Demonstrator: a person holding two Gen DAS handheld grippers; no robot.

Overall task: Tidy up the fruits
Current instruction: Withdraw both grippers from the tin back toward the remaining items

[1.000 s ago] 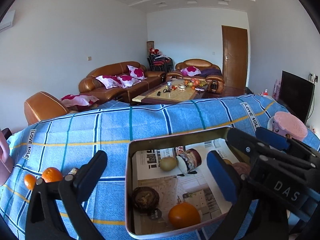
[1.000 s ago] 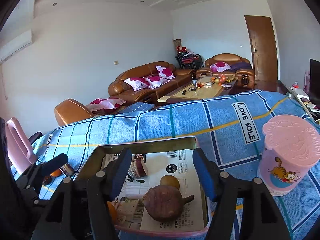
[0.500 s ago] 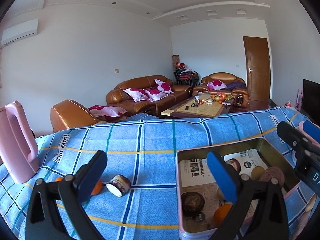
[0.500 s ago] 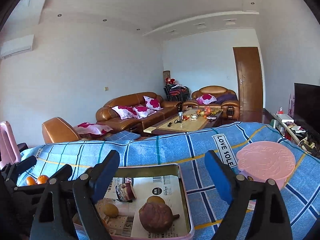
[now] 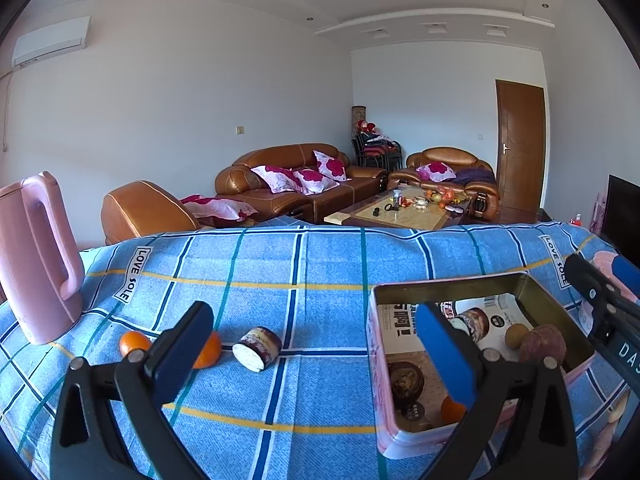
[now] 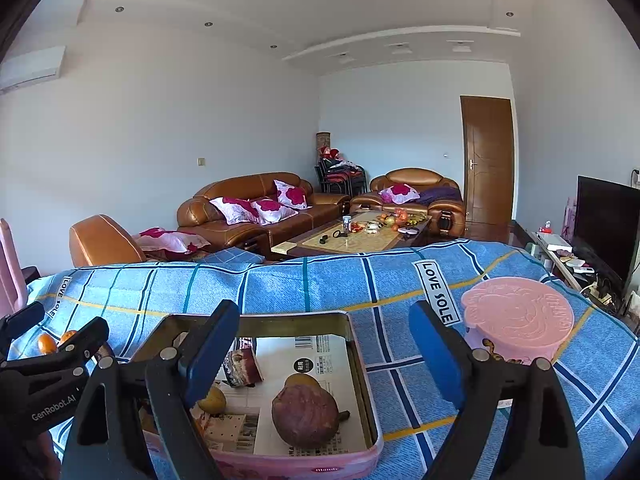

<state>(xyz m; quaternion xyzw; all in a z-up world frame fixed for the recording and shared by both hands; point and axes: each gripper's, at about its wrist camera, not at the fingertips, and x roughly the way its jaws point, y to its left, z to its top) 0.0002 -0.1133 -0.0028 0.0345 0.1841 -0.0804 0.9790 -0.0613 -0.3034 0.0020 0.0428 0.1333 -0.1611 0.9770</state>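
Observation:
A pink tin tray (image 5: 440,436) lined with paper sits on the blue checked cloth; it also shows in the right wrist view (image 6: 360,364). In it lie a purple sweet potato (image 6: 306,414), a small yellow fruit (image 5: 516,335), an orange (image 5: 452,409), a dark brown fruit (image 5: 406,378) and a cut roll piece (image 5: 474,322). On the cloth to the left lie two oranges (image 5: 134,342) and another roll piece (image 5: 257,348). My left gripper (image 5: 316,354) is open and empty above the cloth, left of the tray. My right gripper (image 6: 324,350) is open and empty over the tray's right side.
A pink kettle (image 5: 38,258) stands at the far left of the table. A pink lidded tub (image 6: 518,320) stands right of the tray. Beyond the table's far edge are brown sofas (image 5: 288,184) and a coffee table (image 5: 400,212).
Both grippers have pulled back and up from the tray. The left one has swung left, bringing the loose oranges, the roll piece and the kettle into view.

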